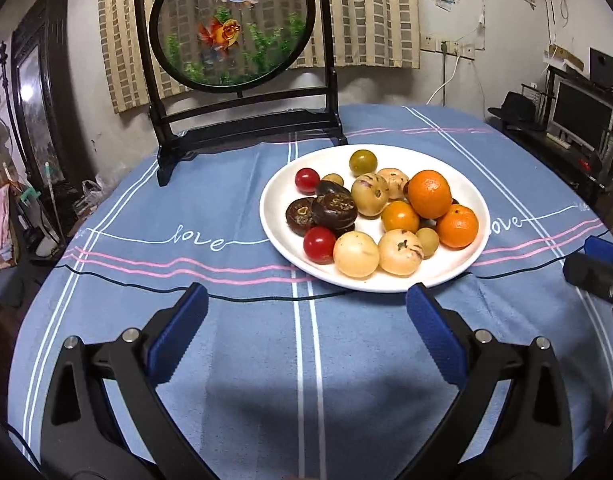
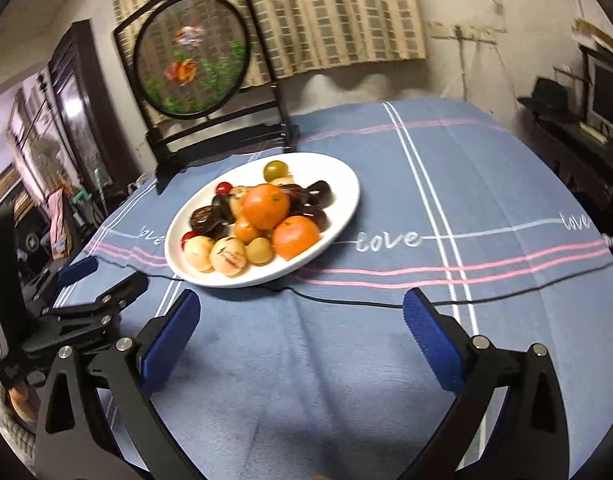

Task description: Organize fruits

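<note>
- Blue tablecloth [image 1: 234,344] with white and pink stripes and "love" lettering covers the table, a cream checked curtain [image 1: 370,12] hanging on the wall behind.
- Black-framed round goldfish screen [image 1: 232,24] stands upright at the table's far edge, just behind the plate.
- White plate [image 1: 278,216] sits on the cloth, piled with fruits.
- Left gripper [image 1: 306,304] hovers near the plate's front rim, jaws spread wide, holding nothing.
- Right gripper [image 2: 302,308] hangs over bare cloth right of the plate, jaws likewise released and empty.
- Two oranges [image 1: 430,194] lie on the plate's right side, pale yellow fruits [image 1: 356,254] at its front, dark brown fruits [image 1: 333,208] at left.
- Red cherry tomatoes [image 1: 319,244] rest beside the brown fruits.
</note>
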{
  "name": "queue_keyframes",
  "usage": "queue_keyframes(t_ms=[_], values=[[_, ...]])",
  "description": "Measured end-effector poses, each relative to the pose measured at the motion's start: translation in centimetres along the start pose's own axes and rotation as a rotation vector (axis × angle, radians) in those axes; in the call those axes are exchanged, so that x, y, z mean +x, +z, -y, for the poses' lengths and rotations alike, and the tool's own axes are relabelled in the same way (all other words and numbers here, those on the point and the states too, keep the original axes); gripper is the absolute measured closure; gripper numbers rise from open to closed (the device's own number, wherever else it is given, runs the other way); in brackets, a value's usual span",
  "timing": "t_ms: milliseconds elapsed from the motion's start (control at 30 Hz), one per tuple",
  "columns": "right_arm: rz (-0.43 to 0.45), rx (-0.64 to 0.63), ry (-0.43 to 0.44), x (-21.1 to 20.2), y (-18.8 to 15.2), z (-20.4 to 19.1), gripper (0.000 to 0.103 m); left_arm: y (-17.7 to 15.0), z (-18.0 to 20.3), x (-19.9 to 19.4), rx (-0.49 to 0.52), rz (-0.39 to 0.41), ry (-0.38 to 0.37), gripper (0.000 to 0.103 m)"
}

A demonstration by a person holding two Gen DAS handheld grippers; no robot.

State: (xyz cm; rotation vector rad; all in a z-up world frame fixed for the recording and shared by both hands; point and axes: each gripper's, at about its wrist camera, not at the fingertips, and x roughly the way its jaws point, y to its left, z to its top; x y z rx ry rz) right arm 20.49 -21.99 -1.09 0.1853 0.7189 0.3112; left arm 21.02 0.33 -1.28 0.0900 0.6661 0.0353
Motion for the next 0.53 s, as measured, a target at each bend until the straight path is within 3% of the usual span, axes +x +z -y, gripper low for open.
queue_keyframes(t_ms=[167,533], values=[[-0.070,0.037,-0.032,1.2,-0.2,0.7,0.001,-0.1,0.5,-0.5,0.020,0.033,0.009,0.002],[-0.085,0.020,-0.047,1.5,-0.4,0.5,0.001,-0.1,0.7,-0.3,0.032,0.020,-0.003,0.002]])
